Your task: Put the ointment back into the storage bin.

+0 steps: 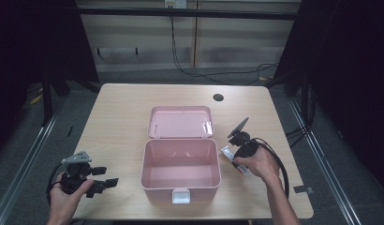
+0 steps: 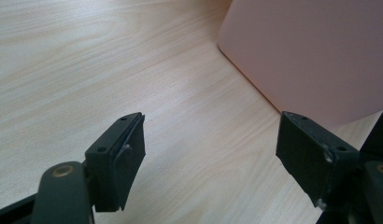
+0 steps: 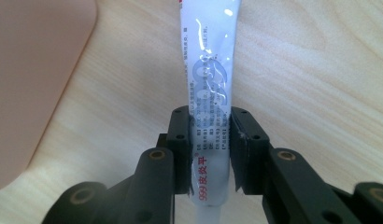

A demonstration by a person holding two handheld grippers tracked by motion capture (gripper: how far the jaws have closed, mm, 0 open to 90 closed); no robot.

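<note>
An open pink box (image 1: 180, 171) with its lid (image 1: 180, 122) folded back sits mid-table; nothing shows inside it. Just right of the box, my right gripper (image 1: 233, 157) is shut on a white ointment tube (image 1: 226, 152) lying on the table. In the right gripper view the pads press both sides of the white tube (image 3: 209, 93), which has red and blue print, with the gripper (image 3: 210, 149) pointing along it and the box wall (image 3: 35, 79) at the left. My left gripper (image 1: 103, 180) rests open at the table's front left. In its own view the left gripper (image 2: 210, 158) is open over bare wood, with the box corner (image 2: 311, 56) ahead.
The light wooden table (image 1: 120, 117) has a round cable hole (image 1: 218, 97) at the back right. A white latch (image 1: 180, 196) hangs on the box's front. Dark curtains flank the table, and cables run across the floor behind it.
</note>
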